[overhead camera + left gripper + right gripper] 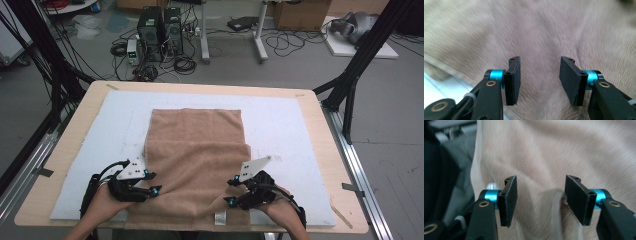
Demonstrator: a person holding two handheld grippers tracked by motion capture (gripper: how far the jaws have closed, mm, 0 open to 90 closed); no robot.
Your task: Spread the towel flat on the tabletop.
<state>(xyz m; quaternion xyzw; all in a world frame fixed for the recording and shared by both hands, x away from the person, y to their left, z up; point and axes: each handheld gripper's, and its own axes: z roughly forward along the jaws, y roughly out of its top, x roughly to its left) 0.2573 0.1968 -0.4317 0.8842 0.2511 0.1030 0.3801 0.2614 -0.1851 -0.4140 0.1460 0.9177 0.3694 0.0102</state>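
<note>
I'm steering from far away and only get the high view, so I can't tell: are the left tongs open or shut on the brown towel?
Observer: Open. In the left gripper view, the left tongs stand wide apart over the brown towel and pinch nothing.
Operator: And the right ones?
Observer: The right tongs are open too. A raised fold of the towel sits between them, close to one pad.

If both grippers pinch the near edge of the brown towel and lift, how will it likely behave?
The brown towel would probably drape and sag: it already lies in soft folds and wrinkles near the left gripper and right gripper. Its fuzzy pile suggests good grip for the open pads, not slipping. Pushed, it would likely bunch rather than slide.
</note>
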